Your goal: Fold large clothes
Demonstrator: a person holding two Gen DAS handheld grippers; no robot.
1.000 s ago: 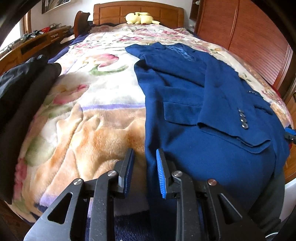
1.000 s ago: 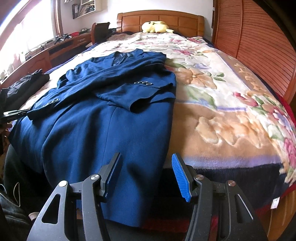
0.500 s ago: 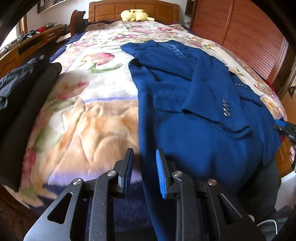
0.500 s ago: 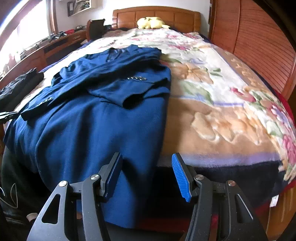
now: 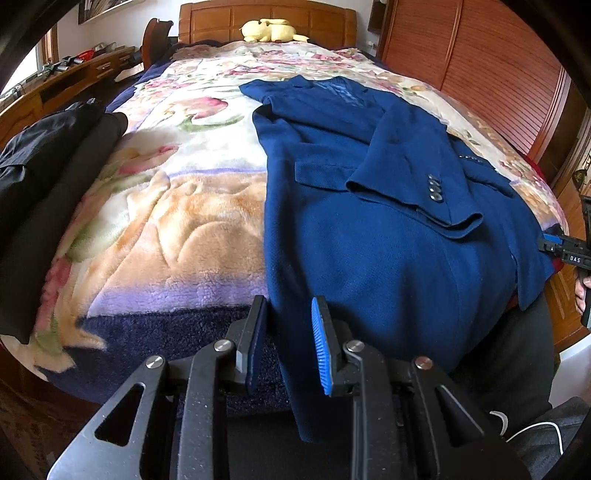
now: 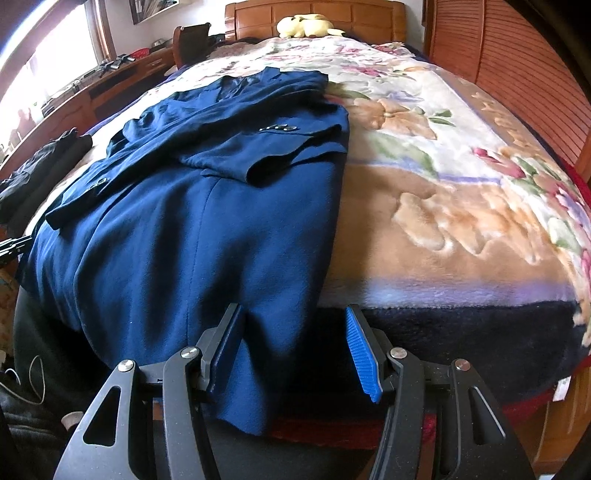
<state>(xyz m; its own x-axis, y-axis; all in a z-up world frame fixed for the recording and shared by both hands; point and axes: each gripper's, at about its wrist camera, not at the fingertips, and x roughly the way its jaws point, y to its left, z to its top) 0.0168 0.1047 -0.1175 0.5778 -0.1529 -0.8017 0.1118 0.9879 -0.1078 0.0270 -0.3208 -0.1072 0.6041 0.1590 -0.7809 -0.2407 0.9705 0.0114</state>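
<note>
The left tongs [image 5: 288, 339] are hovering with jaws slightly apart, gripping nothing, over the jacket's [image 5: 369, 221] left hem corner. The right tongs [image 6: 295, 343] are standing wider apart, also empty, above its right hem corner. Beyond both, the jacket is lying on the blanket [image 6: 443, 184], hem hanging over the near edge.

Big wooden bed [image 5: 266, 16] stretching away ahead of both grippers, covered by a plush floral blanket [image 5: 177, 206]. Blue jacket [image 5: 369, 229] spread flat on the blanket, hem hanging off the near edge just in front of the fingers. Dark clothes [image 5: 48, 177] piled far left. Yellow plush toy [image 6: 306, 25] way up by the headboard.
</note>
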